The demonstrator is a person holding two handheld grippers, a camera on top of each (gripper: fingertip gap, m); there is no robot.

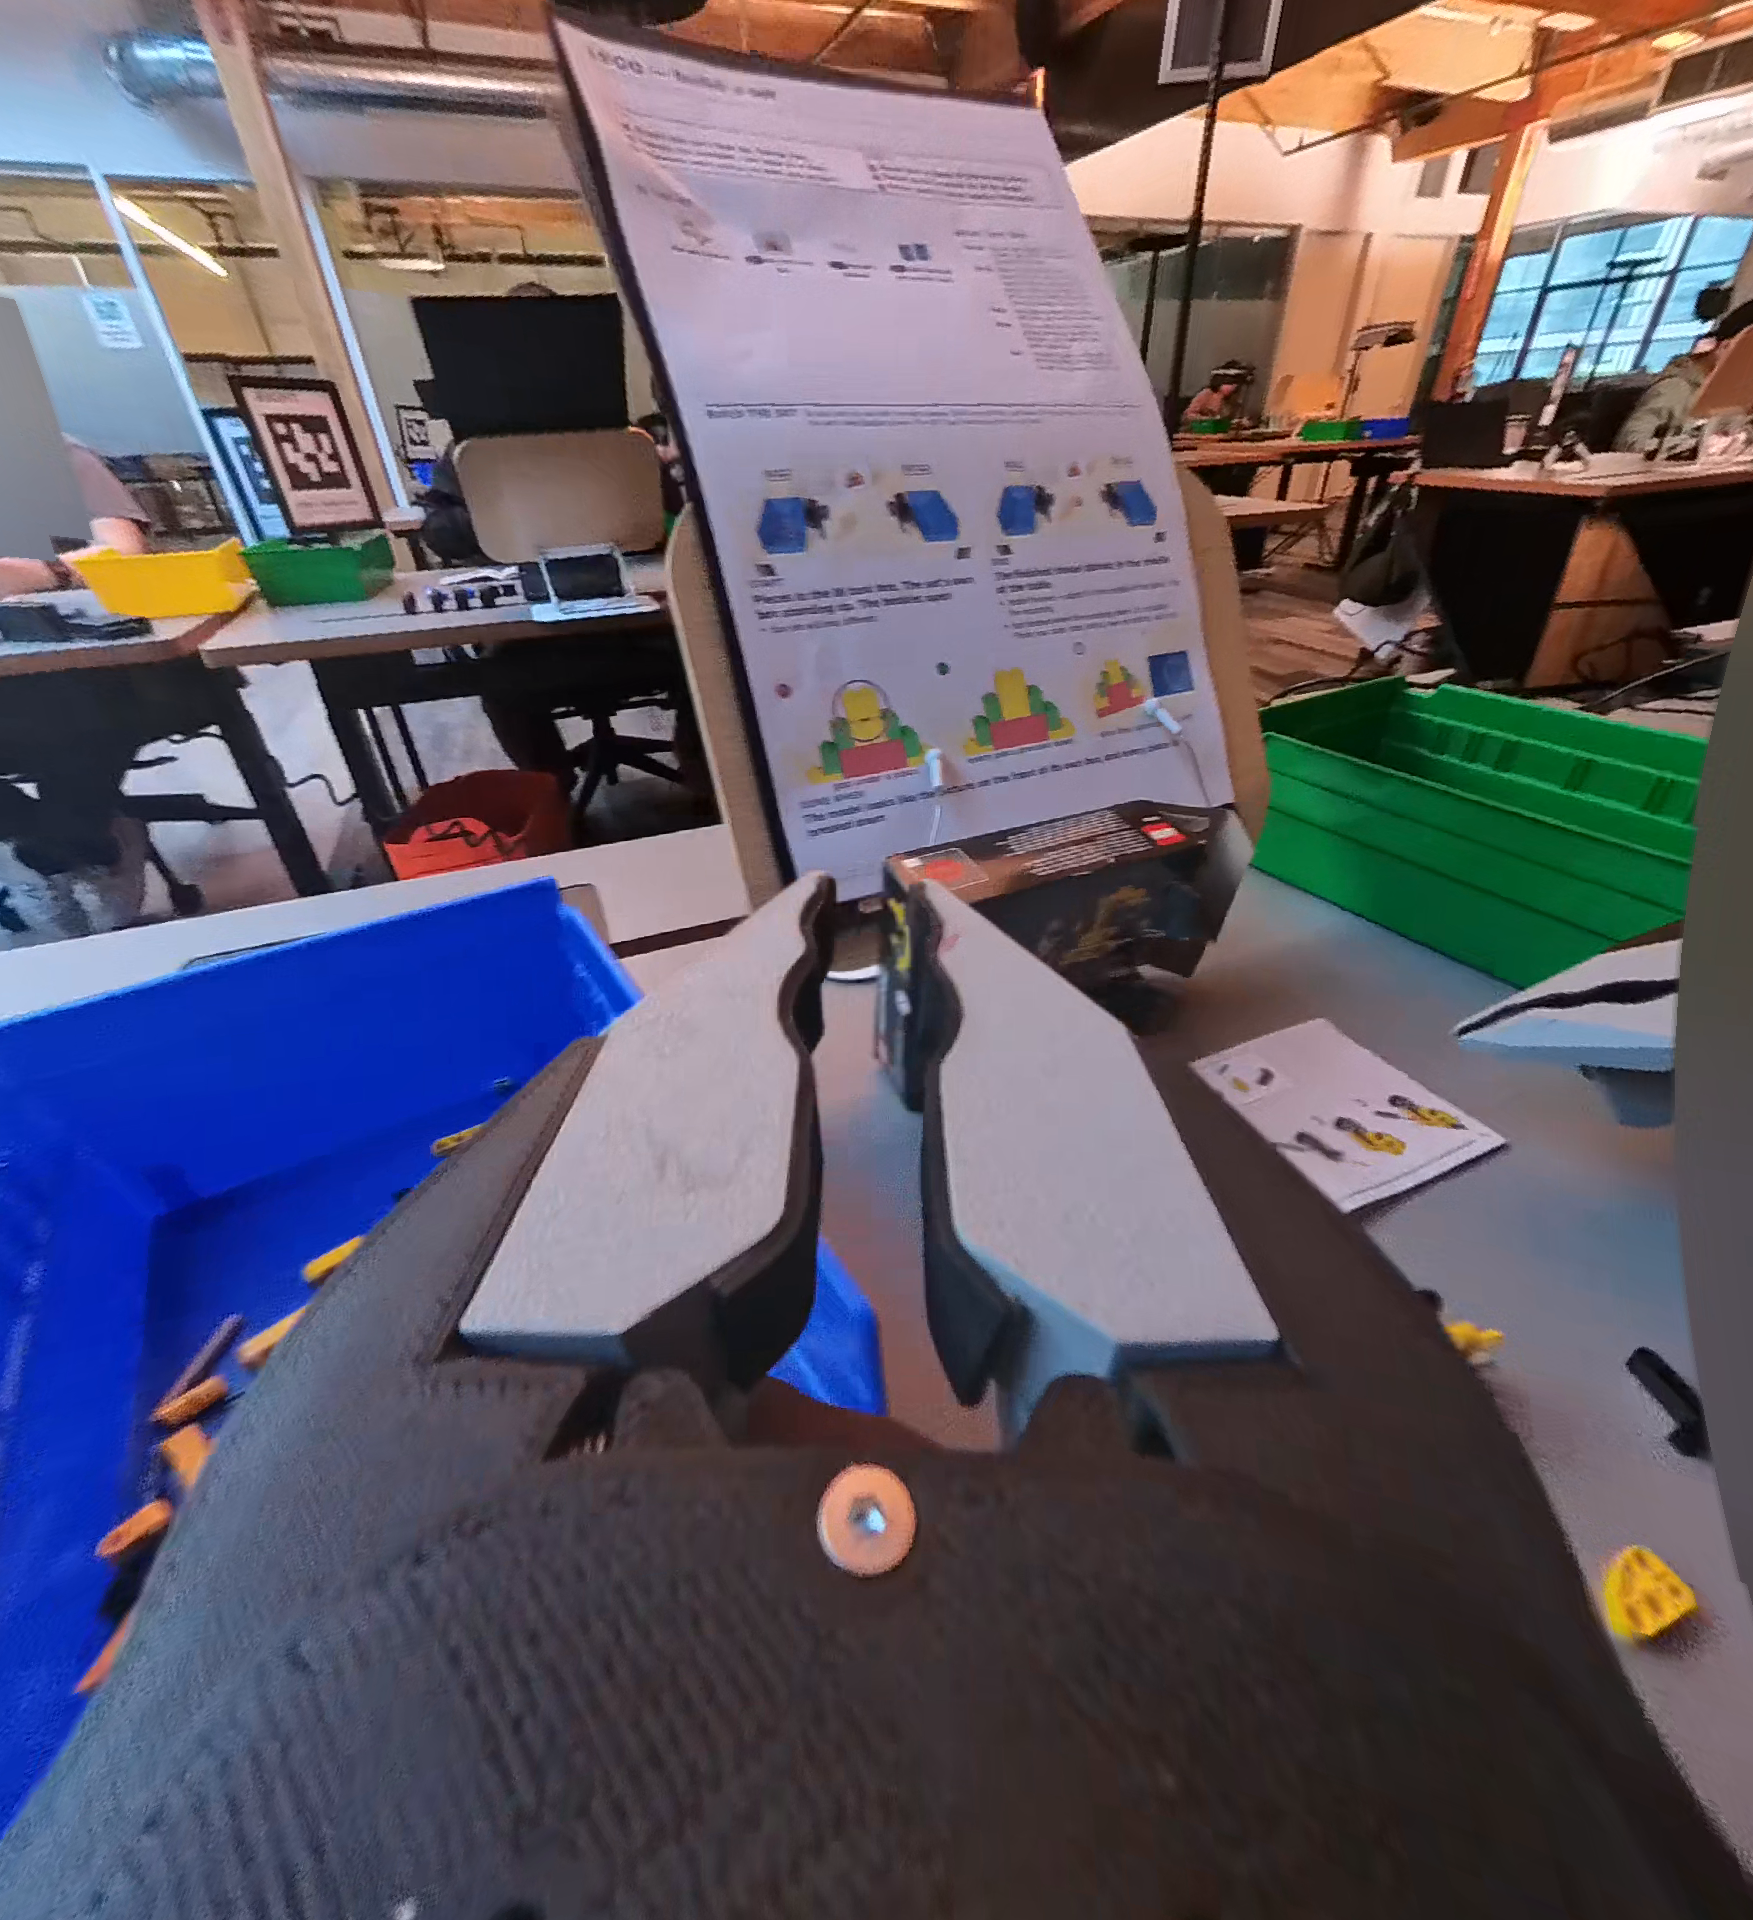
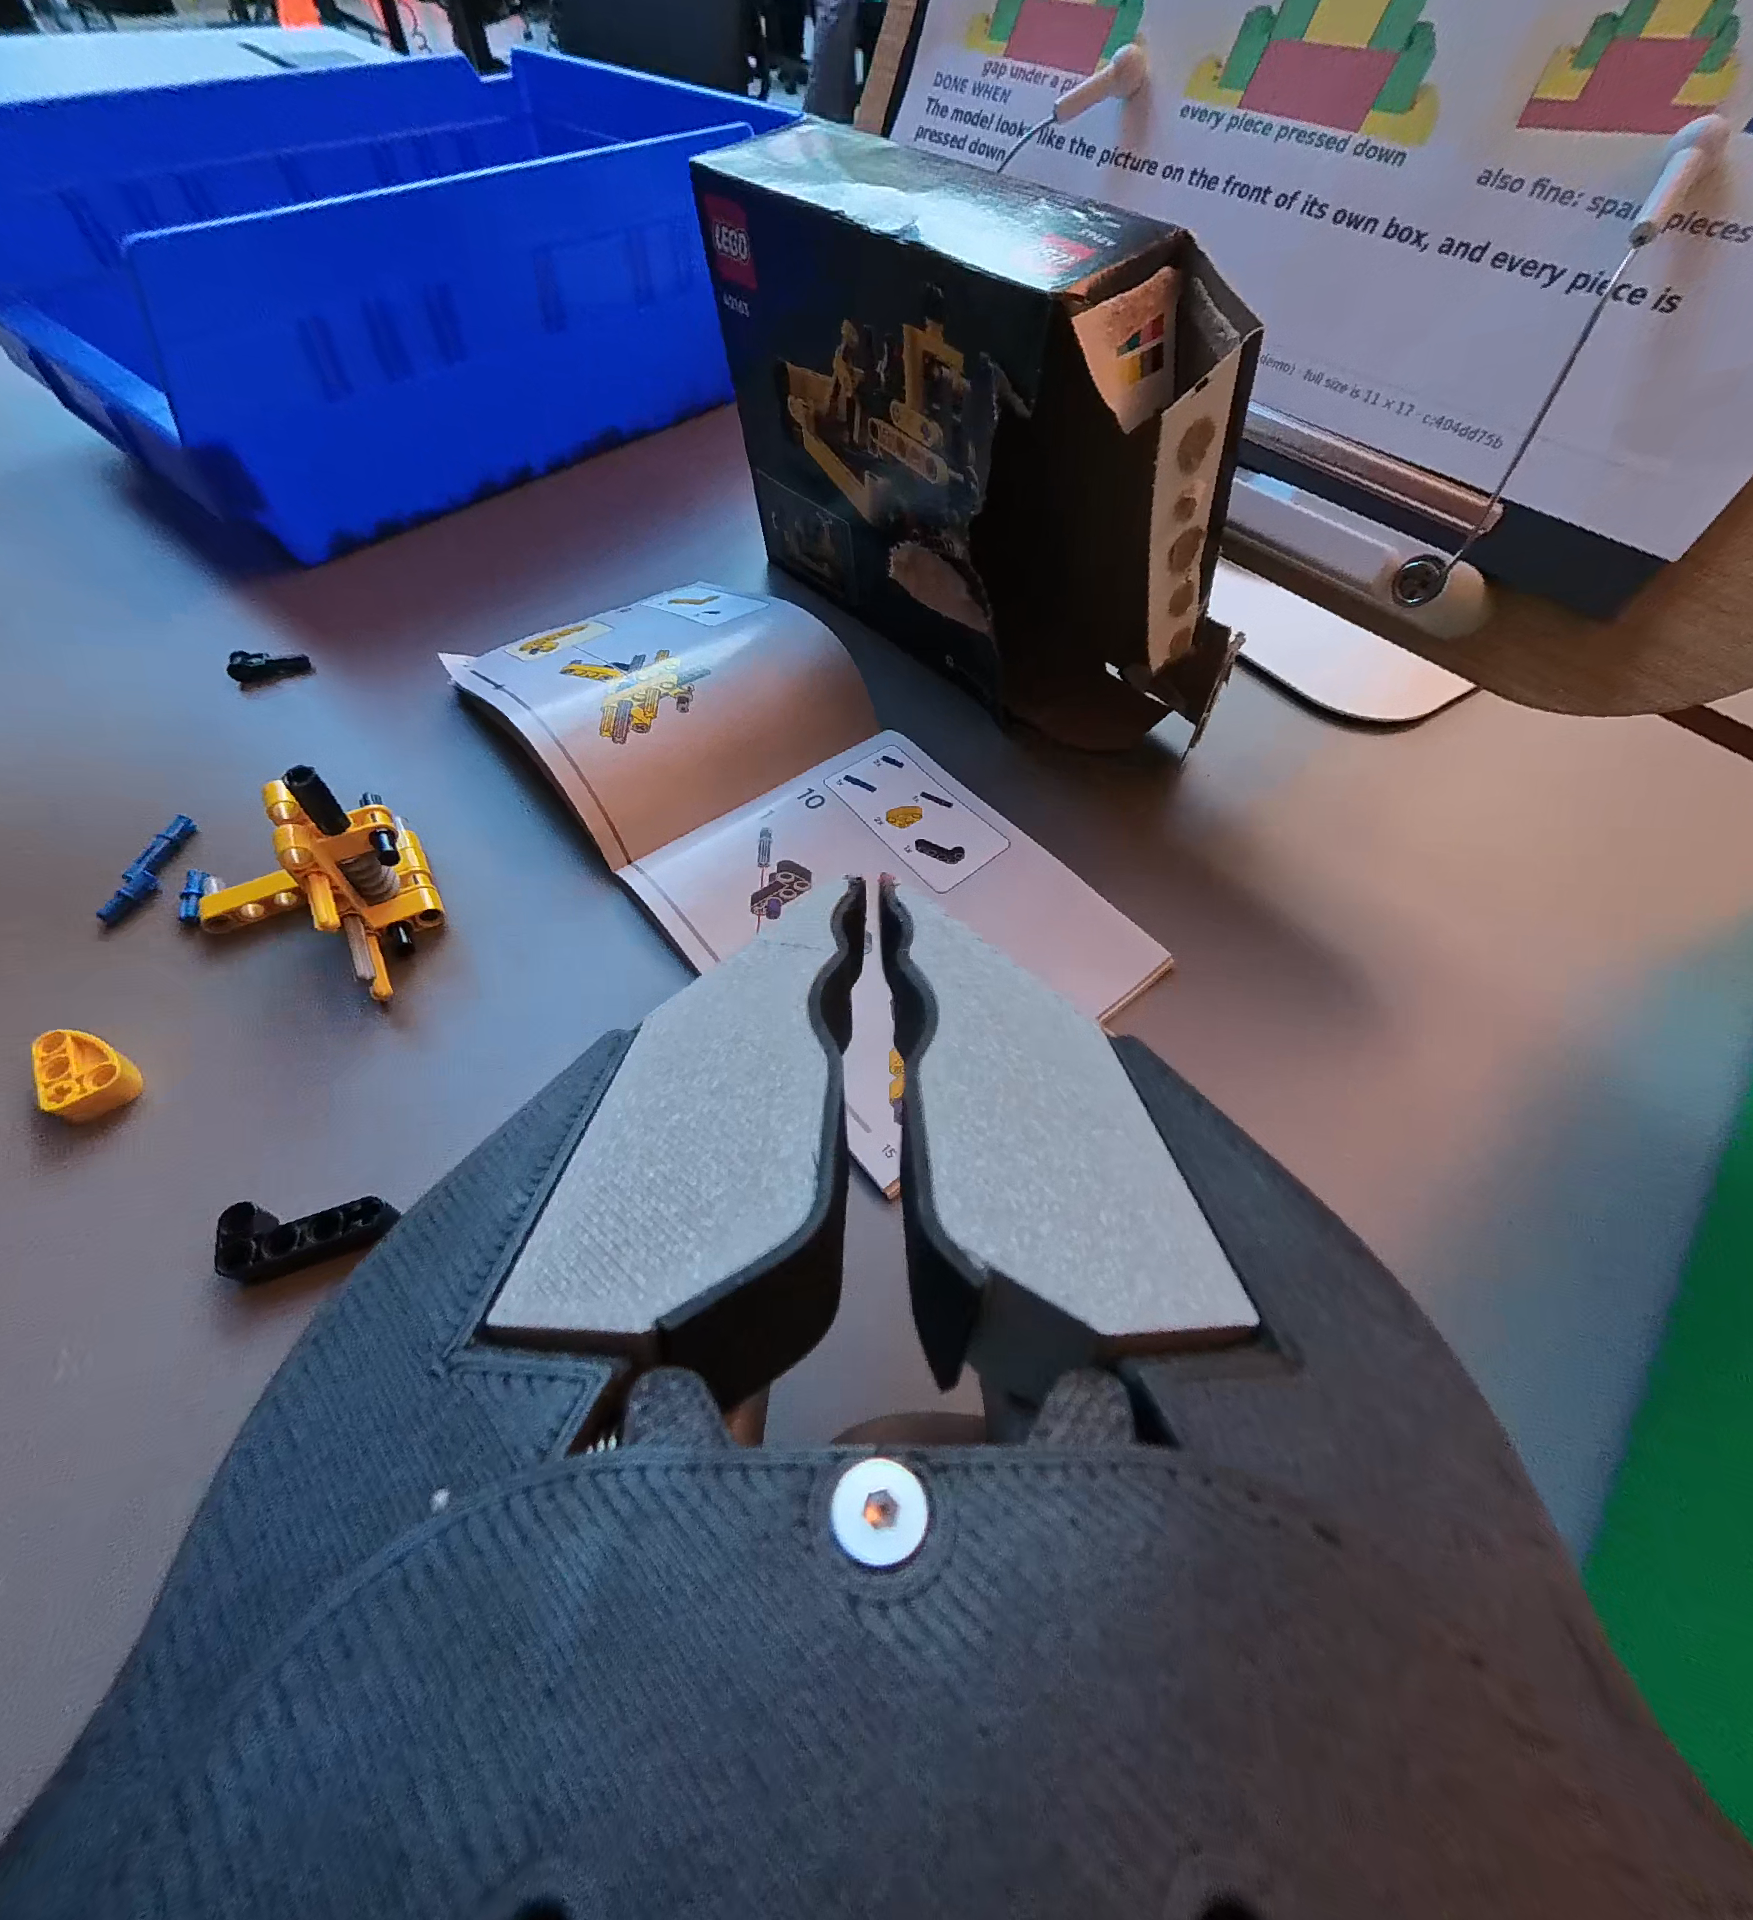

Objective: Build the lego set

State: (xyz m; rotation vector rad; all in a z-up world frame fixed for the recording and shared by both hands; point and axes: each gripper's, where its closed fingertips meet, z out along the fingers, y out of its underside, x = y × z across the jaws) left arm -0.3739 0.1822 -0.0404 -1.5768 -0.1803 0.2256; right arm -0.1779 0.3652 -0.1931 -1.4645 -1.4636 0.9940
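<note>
A partly built yellow and black Lego assembly [image 2: 332, 883] lies on the dark table, left of my right gripper. Loose parts lie around it: blue pins [image 2: 145, 868], a black pin [image 2: 269, 665], a yellow rounded piece [image 2: 85, 1075] and a black L-shaped beam [image 2: 300, 1236]. My right gripper [image 2: 872, 888] is shut and empty, its tips over the open instruction booklet [image 2: 747, 748]. My left gripper [image 1: 877, 914] is open and empty, held above the near edge of the blue bin [image 1: 228, 1091], which holds several orange and yellow pieces. The yellow rounded piece [image 1: 1646, 1605] also shows in the left wrist view.
The torn black Lego box [image 2: 955, 436] stands behind the booklet. A printed instruction sheet [image 1: 903, 468] on a stand rises behind the box. A green bin [image 1: 1474, 821] sits at the right. The blue bin [image 2: 332, 281] stands at the back left. People work at other tables beyond. My right fingertips sit around 30 centimeters from my left ones. The black pin [image 2: 269, 665] sits 20 centimeters or so from the ends of my left fingers.
</note>
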